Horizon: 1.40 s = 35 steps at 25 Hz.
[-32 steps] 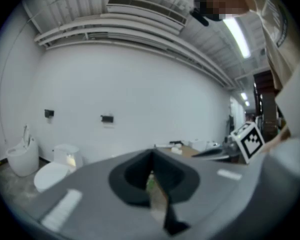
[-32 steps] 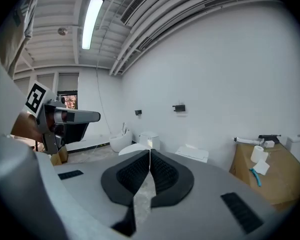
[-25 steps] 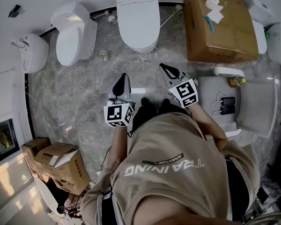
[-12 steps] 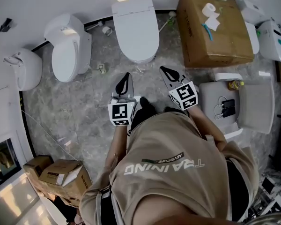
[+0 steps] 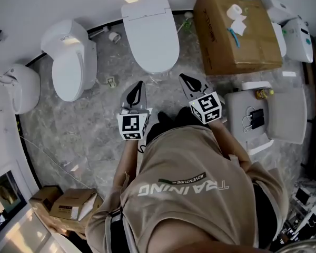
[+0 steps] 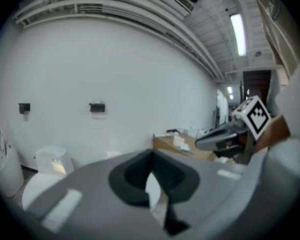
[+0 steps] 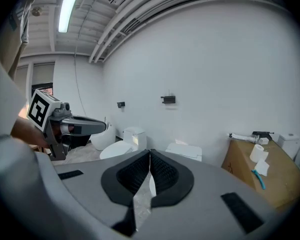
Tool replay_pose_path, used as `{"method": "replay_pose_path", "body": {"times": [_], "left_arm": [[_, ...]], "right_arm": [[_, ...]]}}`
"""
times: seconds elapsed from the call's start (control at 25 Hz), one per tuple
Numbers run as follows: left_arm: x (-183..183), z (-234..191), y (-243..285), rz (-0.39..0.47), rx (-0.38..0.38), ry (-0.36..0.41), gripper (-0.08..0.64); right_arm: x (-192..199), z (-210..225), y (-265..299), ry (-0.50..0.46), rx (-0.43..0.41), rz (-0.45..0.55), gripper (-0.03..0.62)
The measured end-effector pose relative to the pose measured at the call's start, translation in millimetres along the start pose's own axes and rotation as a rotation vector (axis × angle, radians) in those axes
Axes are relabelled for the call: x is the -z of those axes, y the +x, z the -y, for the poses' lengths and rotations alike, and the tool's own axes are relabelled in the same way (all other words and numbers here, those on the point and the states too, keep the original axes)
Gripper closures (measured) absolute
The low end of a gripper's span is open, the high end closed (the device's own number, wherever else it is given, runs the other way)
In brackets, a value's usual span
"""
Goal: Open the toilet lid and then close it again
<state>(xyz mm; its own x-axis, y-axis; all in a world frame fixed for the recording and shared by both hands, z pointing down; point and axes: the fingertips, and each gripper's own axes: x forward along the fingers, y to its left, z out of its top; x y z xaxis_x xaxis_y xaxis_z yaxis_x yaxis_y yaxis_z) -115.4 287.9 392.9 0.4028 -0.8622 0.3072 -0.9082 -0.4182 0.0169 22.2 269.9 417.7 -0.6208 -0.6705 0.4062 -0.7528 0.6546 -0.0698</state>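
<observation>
With the left gripper (image 5: 140, 85) and right gripper (image 5: 183, 76) held shut and empty, short of the closed toilet lid (image 5: 151, 33) ahead, only the approach was judged begun, and its front rim needed to be caught next.

At 6 o'clock in the head view, the back of the person's shirt (image 5: 189, 194) carries the word "TRAINING" in large pale letters, seen upside down. Just above it, a small dark slanted strip reads "ADVENTURE". The big cardboard box (image 5: 242, 41) at 1 o'clock has dark print on its side and the small boxes (image 5: 68, 204) at 8 o'clock bear labels, all too small to read.
</observation>
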Motion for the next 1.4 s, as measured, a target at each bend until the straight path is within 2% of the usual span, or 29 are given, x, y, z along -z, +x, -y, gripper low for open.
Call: {"method": "replay_pose_path", "body": {"times": [0.24, 0.44, 0.52, 0.72, 0.84, 0.92, 1.04, 1.16, 1.24, 1.4], "left_arm": [[0, -11, 30, -0.012, 0.008, -0.005, 0.554], [0, -21, 65, -0.05, 0.0, 0.01, 0.554], [-8, -25, 84, -0.062, 0.0, 0.03, 0.554], [-37, -42, 136, -0.069, -0.006, 0.091, 0.554], [-54, -50, 163, -0.069, -0.016, 0.105, 0.554], [-63, -54, 182, -0.065, -0.032, 0.099, 0.554], [-71, -63, 200, -0.063, -0.066, 0.049, 0.554], [-77, -72, 208, -0.076, -0.075, 0.061, 0.554], [-77, -79, 211, -0.093, -0.08, 0.075, 0.554], [-63, -93, 220, -0.122, -0.105, 0.039, 0.554]], "right_arm": [[11, 28, 18, 0.003, 0.024, -0.044, 0.577], [19, 48, 46, -0.046, -0.003, -0.079, 0.577], [18, 63, 59, -0.052, -0.018, -0.082, 0.577], [3, 101, 92, -0.141, -0.038, -0.073, 0.575], [-7, 124, 110, -0.137, -0.063, -0.065, 0.577], [-10, 141, 124, -0.155, -0.071, -0.072, 0.577], [-8, 158, 142, -0.193, -0.085, -0.092, 0.576], [-15, 163, 157, -0.18, -0.107, -0.089, 0.576], [-19, 166, 165, -0.169, -0.108, -0.091, 0.577], [-12, 175, 178, -0.179, -0.088, -0.108, 0.575]]}}
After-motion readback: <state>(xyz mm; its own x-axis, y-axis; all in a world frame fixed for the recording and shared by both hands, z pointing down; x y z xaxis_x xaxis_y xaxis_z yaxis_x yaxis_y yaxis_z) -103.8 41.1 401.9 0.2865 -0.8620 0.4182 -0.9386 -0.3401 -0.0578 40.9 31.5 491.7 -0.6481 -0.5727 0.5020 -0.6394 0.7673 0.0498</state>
